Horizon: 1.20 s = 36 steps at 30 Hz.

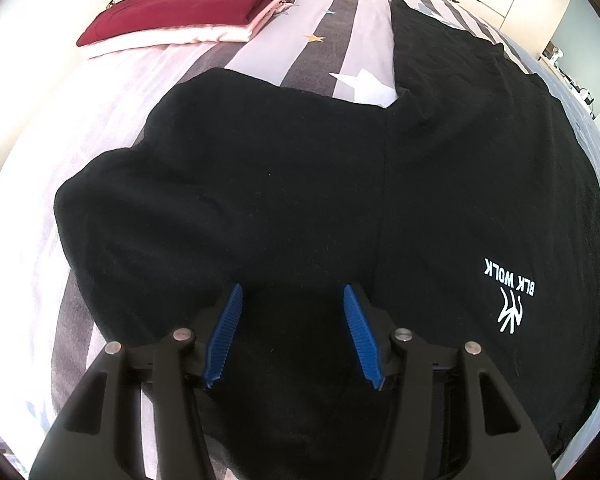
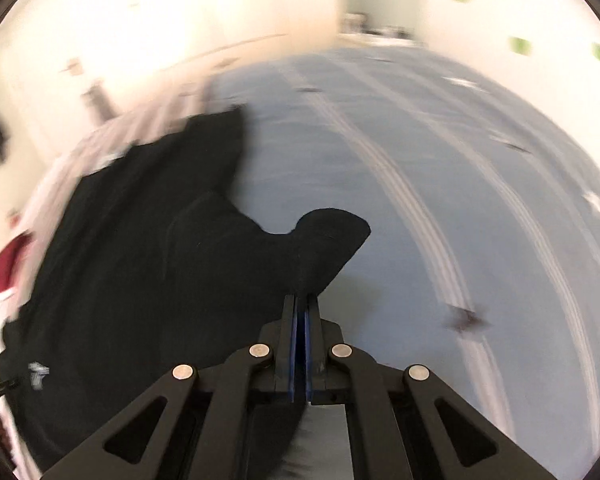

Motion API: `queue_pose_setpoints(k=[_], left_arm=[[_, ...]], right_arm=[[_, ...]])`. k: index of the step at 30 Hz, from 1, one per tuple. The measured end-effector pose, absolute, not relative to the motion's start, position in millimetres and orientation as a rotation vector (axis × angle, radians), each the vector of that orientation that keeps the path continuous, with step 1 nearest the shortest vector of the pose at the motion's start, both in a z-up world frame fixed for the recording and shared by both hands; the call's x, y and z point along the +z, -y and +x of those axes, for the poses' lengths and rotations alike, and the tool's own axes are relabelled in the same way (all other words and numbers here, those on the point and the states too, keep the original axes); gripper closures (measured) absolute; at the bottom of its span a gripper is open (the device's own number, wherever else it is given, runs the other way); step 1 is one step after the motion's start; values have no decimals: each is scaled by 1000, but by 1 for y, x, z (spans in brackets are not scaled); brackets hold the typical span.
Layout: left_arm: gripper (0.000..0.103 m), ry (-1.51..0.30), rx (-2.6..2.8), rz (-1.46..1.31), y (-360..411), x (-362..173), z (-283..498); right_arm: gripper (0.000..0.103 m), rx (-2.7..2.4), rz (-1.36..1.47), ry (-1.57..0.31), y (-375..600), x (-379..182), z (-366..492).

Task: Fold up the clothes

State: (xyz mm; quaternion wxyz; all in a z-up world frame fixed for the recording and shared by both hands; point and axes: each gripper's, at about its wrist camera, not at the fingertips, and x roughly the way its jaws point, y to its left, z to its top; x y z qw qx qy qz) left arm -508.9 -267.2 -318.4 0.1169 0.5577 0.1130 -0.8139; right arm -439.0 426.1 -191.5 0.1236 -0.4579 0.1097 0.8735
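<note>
Here the black garment (image 1: 300, 184) lies spread over a striped bedsheet (image 1: 364, 40) printed with stars. In the left wrist view it fills most of the frame, and it looks like a pair of trousers: one leg runs toward the upper right, the other bends off to the left, and a wedge of sheet shows between them. A white logo (image 1: 510, 296) reading "BLK WOLK" appears upside down on the cloth to the right of the left gripper (image 1: 292, 300).

The left gripper's jaws stand released, wide apart, with the blue ribbed pads (image 1: 224, 336) facing each other across a gap. Black cloth lies beneath and between them, but nothing is pinched; whether the fingertips touch the fabric cannot be told.

In the right wrist view, which is blurred by motion, the right gripper (image 2: 302, 300) has its jaws clenched, the blue pads pressed together on a fold of the same black garment (image 2: 140, 272). A rounded flap of cloth (image 2: 332, 248) stands up just beyond the fingertips, lifted off the bluish sheet (image 2: 440, 168), while the rest of the garment trails down and to the left.

At the far left corner of the bed, well apart from the garment, sits a folded stack: a dark red piece (image 1: 180, 12) on top of a pale pink one (image 1: 172, 38).
</note>
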Motion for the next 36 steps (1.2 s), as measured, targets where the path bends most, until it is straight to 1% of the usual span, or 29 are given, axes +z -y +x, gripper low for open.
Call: queue_pose_setpoints(k=[2,7,11,13,14,16,17,18,21,22,24,26,28,30,32,35,36], left_arm=[[53,-339,-2378,1635,268,-318,-509],[53,-369,-2370,1643,275,-315,-513],[53,-386,-2377,1643,280,-311,-513],[53,-399,-2386,1631,283,-307,-515],[53,-406,-2390,1626,285,-306,-516],[53,-414,-2401,1609,287,-301,-519],[53,-411,-2413,1599,287,-298,-521],[53,-399,-2435,1588,286,-294,-526],[53,-354,-2499,1567,284,-286,-541],[53,-338,-2517,1564,281,-284,-535],[53,-317,-2544,1558,271,-280,-494],[53,-307,-2549,1552,272,-285,-508],[53,-312,-2554,1543,261,-304,-524],[53,-316,-2560,1533,250,-323,-540],[53,-318,-2569,1524,240,-339,-558],[53,-307,-2606,1504,235,-342,-597],[53,-306,-2620,1487,235,-342,-610]], right_arm=[[101,2397,-1358,-335,-466,-204,-416],[100,2100,-1496,-308,-512,-256,-392],[99,2128,-1426,-394,-516,-254,-394],[99,2212,-1389,-413,-503,-245,-404],[96,2266,-1381,-421,-492,-240,-412],[88,2373,-1386,-409,-466,-235,-430],[83,2420,-1395,-395,-452,-234,-440],[81,2461,-1412,-377,-436,-236,-450],[81,2561,-1474,-305,-392,-244,-480],[81,2582,-1489,-280,-379,-248,-492],[81,2623,-1508,-227,-354,-253,-512],[81,2631,-1515,-192,-341,-260,-528],[81,2624,-1513,-190,-335,-265,-543],[77,2609,-1512,-189,-335,-267,-556],[77,2602,-1500,-171,-338,-266,-566],[77,2596,-1475,-130,-343,-263,-582],[73,2599,-1465,-120,-344,-262,-590]])
